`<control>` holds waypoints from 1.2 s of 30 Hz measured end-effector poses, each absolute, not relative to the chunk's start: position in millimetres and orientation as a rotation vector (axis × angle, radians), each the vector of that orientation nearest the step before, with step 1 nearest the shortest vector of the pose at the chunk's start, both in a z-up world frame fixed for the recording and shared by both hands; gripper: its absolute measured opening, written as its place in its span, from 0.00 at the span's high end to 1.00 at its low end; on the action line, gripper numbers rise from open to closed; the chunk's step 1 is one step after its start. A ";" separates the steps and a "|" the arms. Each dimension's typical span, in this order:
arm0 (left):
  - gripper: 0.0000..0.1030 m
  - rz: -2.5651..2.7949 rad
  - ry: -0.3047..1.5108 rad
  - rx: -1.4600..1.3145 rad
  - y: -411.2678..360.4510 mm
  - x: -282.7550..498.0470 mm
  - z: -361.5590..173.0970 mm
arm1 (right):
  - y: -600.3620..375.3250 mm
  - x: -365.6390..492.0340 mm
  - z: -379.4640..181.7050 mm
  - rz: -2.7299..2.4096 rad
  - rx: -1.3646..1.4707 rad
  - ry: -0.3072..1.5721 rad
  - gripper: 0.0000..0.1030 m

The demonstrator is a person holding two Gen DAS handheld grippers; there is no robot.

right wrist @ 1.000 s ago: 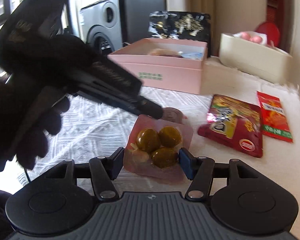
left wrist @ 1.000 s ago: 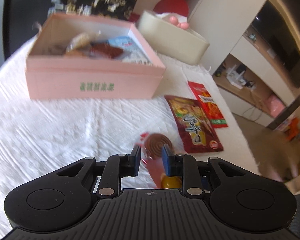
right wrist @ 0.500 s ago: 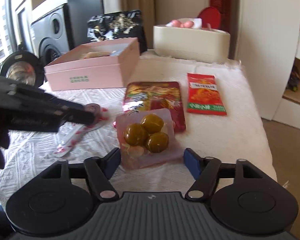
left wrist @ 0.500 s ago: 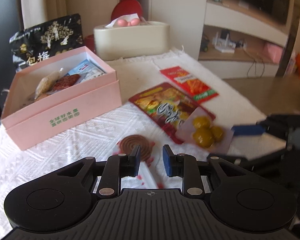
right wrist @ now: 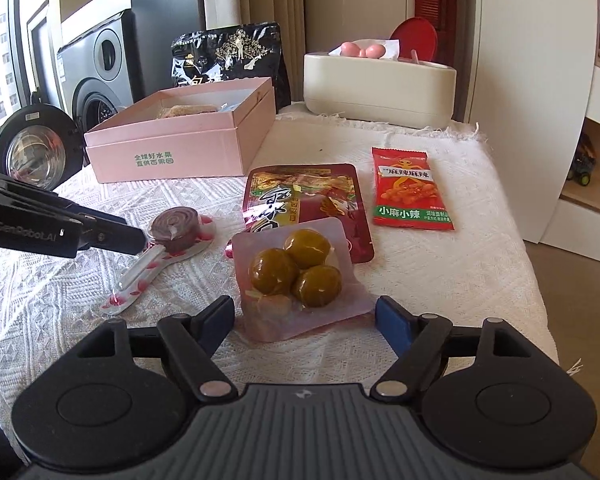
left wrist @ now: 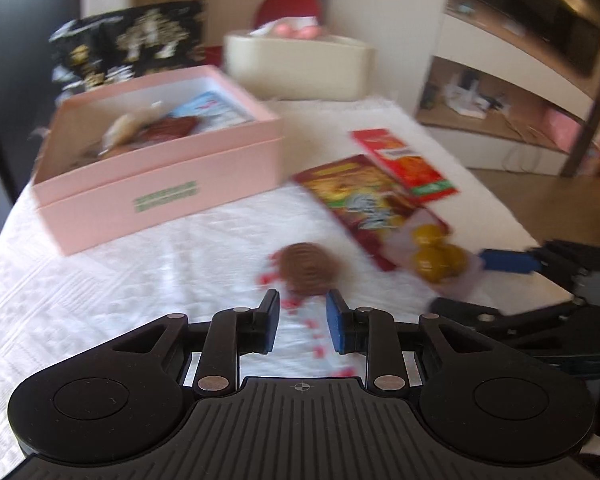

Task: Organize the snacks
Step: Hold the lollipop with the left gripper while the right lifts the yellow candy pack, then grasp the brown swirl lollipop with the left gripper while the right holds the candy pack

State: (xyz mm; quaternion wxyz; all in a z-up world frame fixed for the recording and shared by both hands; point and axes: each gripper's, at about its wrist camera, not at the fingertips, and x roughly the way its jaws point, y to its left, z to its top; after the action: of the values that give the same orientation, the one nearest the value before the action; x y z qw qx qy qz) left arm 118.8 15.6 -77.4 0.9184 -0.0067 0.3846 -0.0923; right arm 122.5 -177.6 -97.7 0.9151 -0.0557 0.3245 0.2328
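Note:
A pink box (right wrist: 180, 142) holding several snacks stands at the back left of the white cloth, also in the left wrist view (left wrist: 160, 168). A brown spiral lollipop (right wrist: 175, 230) in a clear wrapper lies on the cloth, just ahead of my left gripper (left wrist: 302, 322), whose fingers are a little apart and empty. A clear pack of green plums (right wrist: 296, 276) lies just ahead of my right gripper (right wrist: 305, 322), which is wide open and empty. A dark red snack pack (right wrist: 304, 196) and a red spicy-strip pack (right wrist: 410, 190) lie behind it.
A black snack bag (right wrist: 230, 56) stands behind the box. A cream container (right wrist: 378, 84) stands at the back right. The table's right edge (right wrist: 536, 280) drops to the floor. A washing machine (right wrist: 100, 72) is at the left.
My left gripper swung and drew back so the lollipop lies just ahead of its fingers. My right gripper pulled back slightly from the plum pack, staying open.

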 end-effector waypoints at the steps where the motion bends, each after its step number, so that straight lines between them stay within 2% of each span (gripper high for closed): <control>1: 0.71 -0.201 0.792 0.013 7.6 117.8 -78.7 | -177.6 122.6 -97.7 0.480 -0.114 0.668 0.24; 7: 0.65 -0.169 0.796 0.169 -12.2 113.6 -89.0 | -178.1 122.5 -97.8 0.481 -0.107 0.667 0.23; 11: 0.66 -0.071 0.793 0.190 6.0 116.5 -87.7 | -178.4 122.7 -97.8 0.481 -0.108 0.667 0.23; 14: 0.69 -0.089 0.813 0.138 19.0 120.4 -87.5 | -178.2 122.7 -97.9 0.481 -0.108 0.667 0.23; 22: 0.68 -0.264 0.841 0.091 9.3 126.7 -89.8 | -176.5 121.8 -97.7 0.482 -0.124 0.668 0.20; 24: 0.59 -0.292 0.859 0.040 14.5 131.5 -89.0 | -175.6 121.6 -97.8 0.483 -0.130 0.668 0.19; 29: 0.57 -0.300 0.870 0.046 12.2 135.6 -88.3 | -173.7 121.5 -97.8 0.488 -0.140 0.670 0.17; 31: 0.51 -0.308 0.865 0.083 6.2 133.8 -89.2 | -173.8 121.1 -97.9 0.489 -0.141 0.671 0.16; 33: 0.39 -0.335 0.868 0.098 1.7 133.1 -90.1 | -173.7 121.1 -97.7 0.489 -0.142 0.671 0.16; 36: 0.37 -0.347 0.877 0.082 3.5 135.7 -89.8 | -173.8 120.6 -97.6 0.488 -0.140 0.670 0.16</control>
State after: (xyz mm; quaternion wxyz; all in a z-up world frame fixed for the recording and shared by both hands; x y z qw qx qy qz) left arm 135.7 3.5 -89.8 0.8900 0.0397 0.4223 -0.1672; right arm 120.6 -173.8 -97.6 0.9129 -0.0679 0.3253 0.2371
